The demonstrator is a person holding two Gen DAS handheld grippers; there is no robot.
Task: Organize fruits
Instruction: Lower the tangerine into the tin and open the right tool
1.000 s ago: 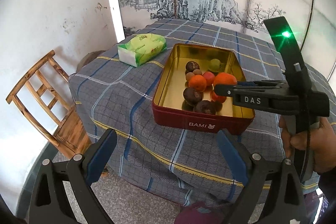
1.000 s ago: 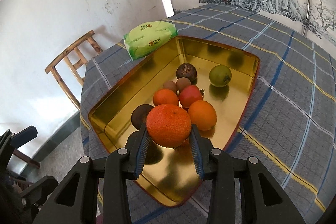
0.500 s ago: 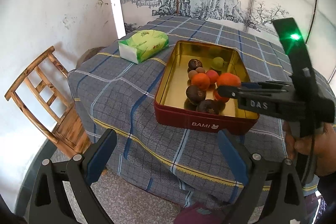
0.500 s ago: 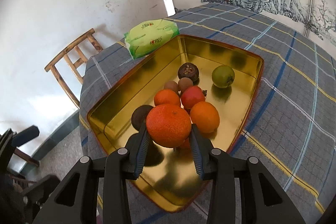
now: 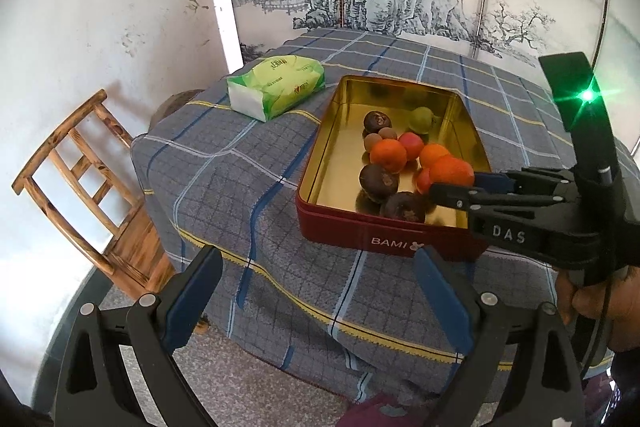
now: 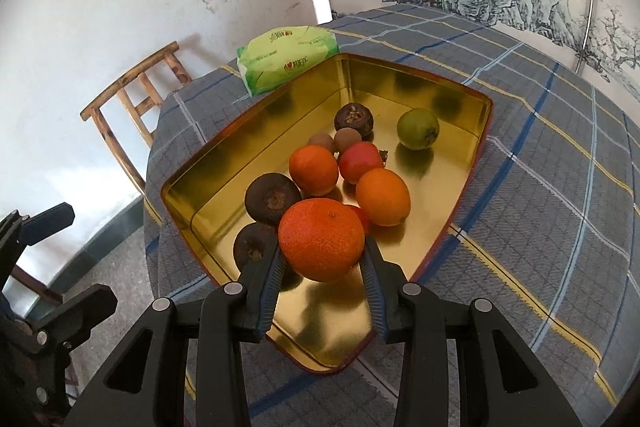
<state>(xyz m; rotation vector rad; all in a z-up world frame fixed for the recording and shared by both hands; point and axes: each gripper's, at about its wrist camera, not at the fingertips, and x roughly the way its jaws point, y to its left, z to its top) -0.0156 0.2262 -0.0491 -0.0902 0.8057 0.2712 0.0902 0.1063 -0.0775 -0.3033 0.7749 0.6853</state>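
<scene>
My right gripper [image 6: 322,269] is closed on a large orange [image 6: 321,238], its two blue pads pressed to the fruit's left and right flanks. The orange hangs clear of the floor of the gold-lined tin [image 6: 468,95], above the tin's near end. Over the last second it has risen: a second ago it sat low among the other fruit, and now its reflection shows separately on the gold floor beneath it. In the left wrist view the same orange [image 5: 451,171] stands at the tip of the right gripper [image 5: 456,191], above the dark fruits at the tin's near wall.

I judge this to be the lift-out stage of one pick; the fruit is secured but not yet carried anywhere.

Remaining in the tin: two smaller oranges [image 6: 314,169], a red fruit [image 6: 360,161], a green fruit [image 6: 418,128], three dark brown fruits [image 6: 273,197] and two small tan ones [image 6: 347,139], clustered along the middle. The tin rests on the checked table [image 6: 560,167], with a green tissue pack [image 6: 288,61] just beyond its far left corner.

My left gripper [image 5: 316,301] is wide open and empty, held off the table's near edge, well apart from the tin. No sorting destination is visible.
</scene>
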